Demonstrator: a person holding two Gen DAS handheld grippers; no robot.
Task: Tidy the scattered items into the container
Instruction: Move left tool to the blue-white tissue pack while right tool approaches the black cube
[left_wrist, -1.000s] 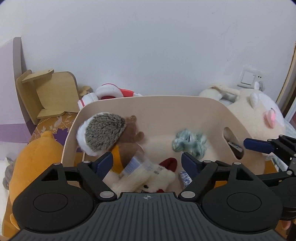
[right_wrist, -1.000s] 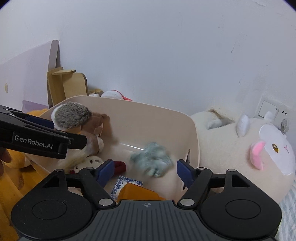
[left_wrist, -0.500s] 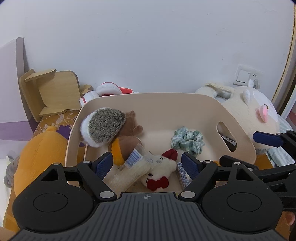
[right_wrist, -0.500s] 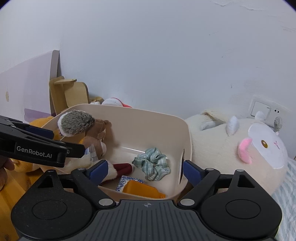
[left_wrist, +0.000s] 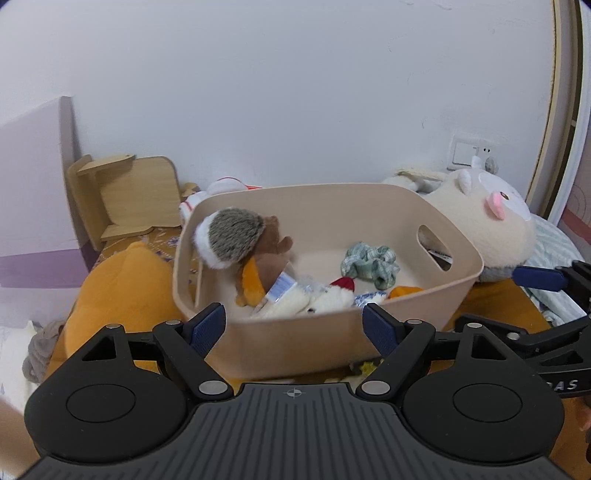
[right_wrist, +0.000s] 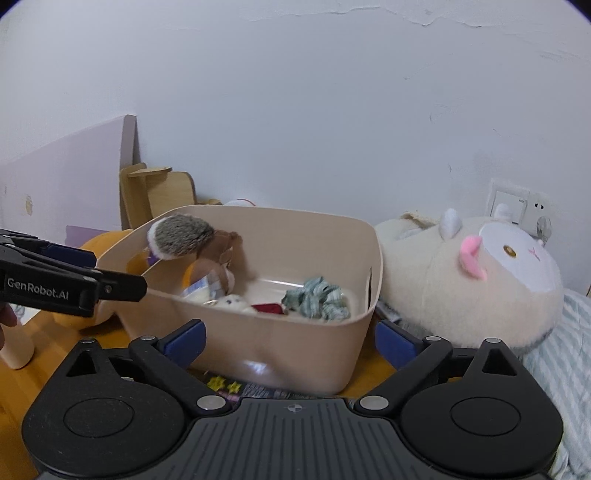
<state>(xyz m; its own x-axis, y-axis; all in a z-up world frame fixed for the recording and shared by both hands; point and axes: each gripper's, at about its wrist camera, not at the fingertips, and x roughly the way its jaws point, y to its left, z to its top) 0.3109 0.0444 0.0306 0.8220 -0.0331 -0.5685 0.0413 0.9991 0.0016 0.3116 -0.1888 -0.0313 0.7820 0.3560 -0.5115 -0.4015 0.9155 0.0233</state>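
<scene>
A beige plastic bin (left_wrist: 303, 332) (right_wrist: 295, 347) stands on an orange surface. Inside lie a hedgehog plush (left_wrist: 232, 236) (right_wrist: 181, 236), a green checked scrunchie (left_wrist: 369, 262) (right_wrist: 317, 295), a small white plush with red parts (left_wrist: 332, 295) (right_wrist: 236, 302), a blue patterned item (left_wrist: 369, 297) and an orange piece (left_wrist: 404, 291). My left gripper (left_wrist: 293, 326) is open and empty, just in front of the bin's near wall. My right gripper (right_wrist: 290, 341) is open and empty, in front of the bin. Each gripper shows at the edge of the other's view.
A large cream cow plush (left_wrist: 487, 218) (right_wrist: 476, 280) lies right of the bin on striped bedding (right_wrist: 565, 350). An orange plush (left_wrist: 122, 284) lies left of it. A wooden stand (left_wrist: 125, 195) and a red-and-white toy (left_wrist: 225, 184) sit by the wall. A star-patterned item (right_wrist: 225, 386) lies under the bin's front.
Both grippers have pulled back from over the bin to in front of it. The scrunchie, blurred in the air a second ago, now lies still in the bin.
</scene>
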